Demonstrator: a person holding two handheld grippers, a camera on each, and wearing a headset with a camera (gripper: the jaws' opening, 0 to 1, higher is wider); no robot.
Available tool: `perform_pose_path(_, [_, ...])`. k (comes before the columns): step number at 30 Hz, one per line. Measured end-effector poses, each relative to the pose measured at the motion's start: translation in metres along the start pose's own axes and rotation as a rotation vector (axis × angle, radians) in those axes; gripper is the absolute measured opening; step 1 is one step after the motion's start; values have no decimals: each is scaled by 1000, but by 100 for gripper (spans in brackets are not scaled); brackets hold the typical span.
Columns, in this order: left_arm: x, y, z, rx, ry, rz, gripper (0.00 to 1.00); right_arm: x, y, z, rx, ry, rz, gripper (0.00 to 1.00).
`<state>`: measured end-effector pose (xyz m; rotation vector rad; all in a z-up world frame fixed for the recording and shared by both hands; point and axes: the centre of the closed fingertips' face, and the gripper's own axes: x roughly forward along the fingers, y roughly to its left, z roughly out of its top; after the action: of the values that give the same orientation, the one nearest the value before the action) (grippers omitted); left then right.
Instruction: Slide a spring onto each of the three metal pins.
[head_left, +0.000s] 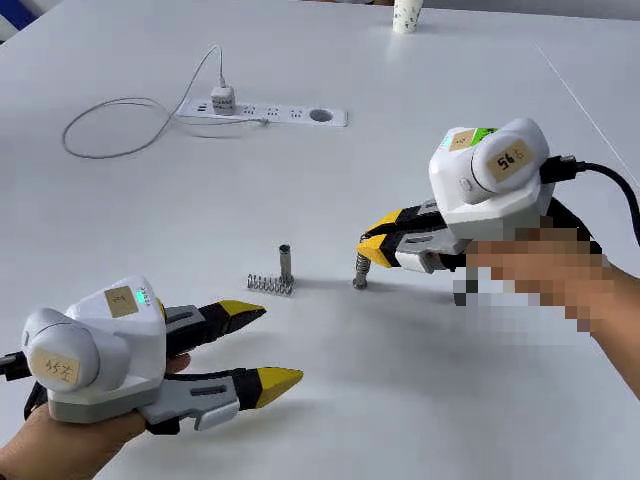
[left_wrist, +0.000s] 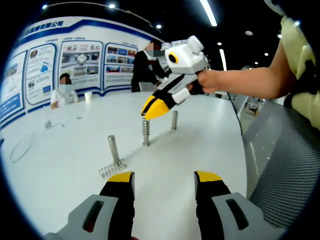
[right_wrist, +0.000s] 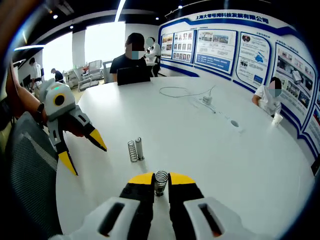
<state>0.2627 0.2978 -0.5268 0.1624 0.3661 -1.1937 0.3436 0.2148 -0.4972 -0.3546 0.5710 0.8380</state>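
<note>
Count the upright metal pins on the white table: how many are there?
3. One bare silver metal pin stands beside a loose coiled metal spring; a spring-wrapped second pin sits between the jaws of the right gripper; the third pin stands just beyond it.

— Bare pin (head_left: 285, 262)?
— Slim, grey, upright, shaft uncovered.
— Loose spring (head_left: 270, 285)?
— Short silver coil, flat on its side, just beside that pin's foot at seven o'clock in the head view.
— Second pin (head_left: 361, 270)?
— Upright at three o'clock of the first, with a mounted spring (right_wrist: 160, 186) round the shaft, top coils pinched between the right gripper (right_wrist: 160, 176) tips.
— Third pin (left_wrist: 174, 120)?
— Upright at one o'clock of the second in the left gripper view; too small to tell more.
</note>
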Motion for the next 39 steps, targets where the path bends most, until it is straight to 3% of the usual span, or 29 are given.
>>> perform_pose_path(24, [-2,0,-1,1,5,3,49,14,1,-22,1,56,6,12])
perform_pose_path(33, [-3,0,2,3,-1,6,49,10,1,-31,19,63,-4,16])
perform_pose_path(39, [-5,2,1,1,-5,12,49,3,11,-42,23,84,-2,16])
